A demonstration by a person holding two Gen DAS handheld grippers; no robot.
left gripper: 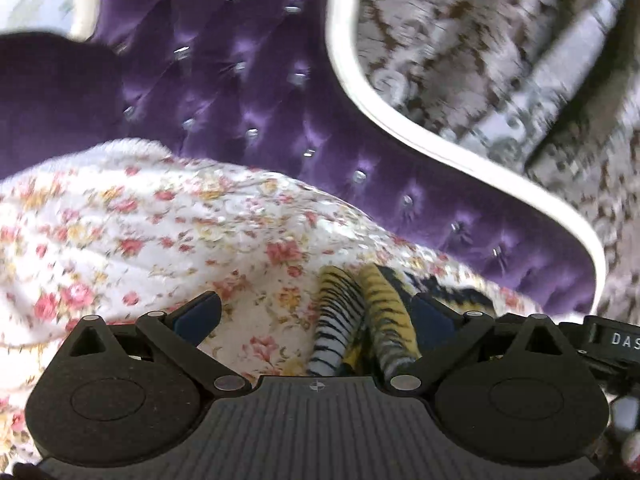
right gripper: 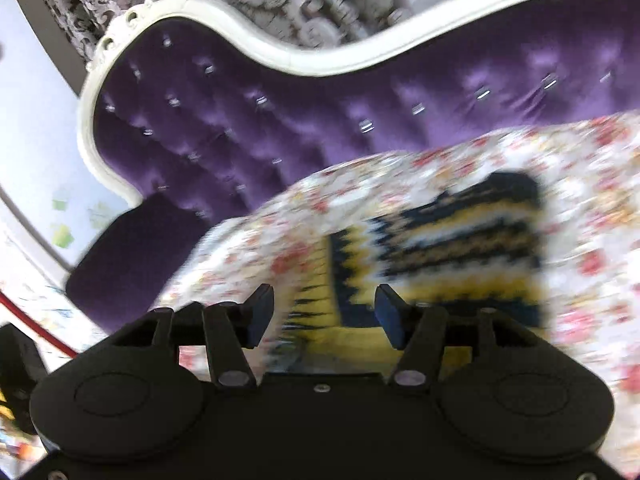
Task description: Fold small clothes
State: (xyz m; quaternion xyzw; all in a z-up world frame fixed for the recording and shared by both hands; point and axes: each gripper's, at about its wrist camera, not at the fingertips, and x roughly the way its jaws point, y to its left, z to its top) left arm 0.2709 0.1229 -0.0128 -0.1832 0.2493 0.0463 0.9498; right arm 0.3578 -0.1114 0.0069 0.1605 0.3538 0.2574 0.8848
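Note:
A small garment [right gripper: 440, 240] with yellow, navy and white zigzag bands lies flat on the floral bed cover [right gripper: 592, 240]. My right gripper [right gripper: 325, 316] hovers at its near edge, open. The cloth shows between the blue pads, which do not press on it. In the left wrist view two tiger-striped tubes of cloth [left gripper: 344, 320] run up between the fingers of my left gripper [left gripper: 316, 316]. They sit nearer the right finger. That gripper is open wide and neither pad touches the cloth. A dark and yellow part of the garment [left gripper: 460, 292] peeks out beyond the right finger.
A purple tufted headboard [left gripper: 240, 92] with a white curved frame [left gripper: 400, 120] rises behind the bed. A dark purple cushion [right gripper: 132, 256] lies at its end. Patterned wallpaper [left gripper: 480, 40] is behind. A black device marked DAS [left gripper: 612, 340] sits at the left view's right edge.

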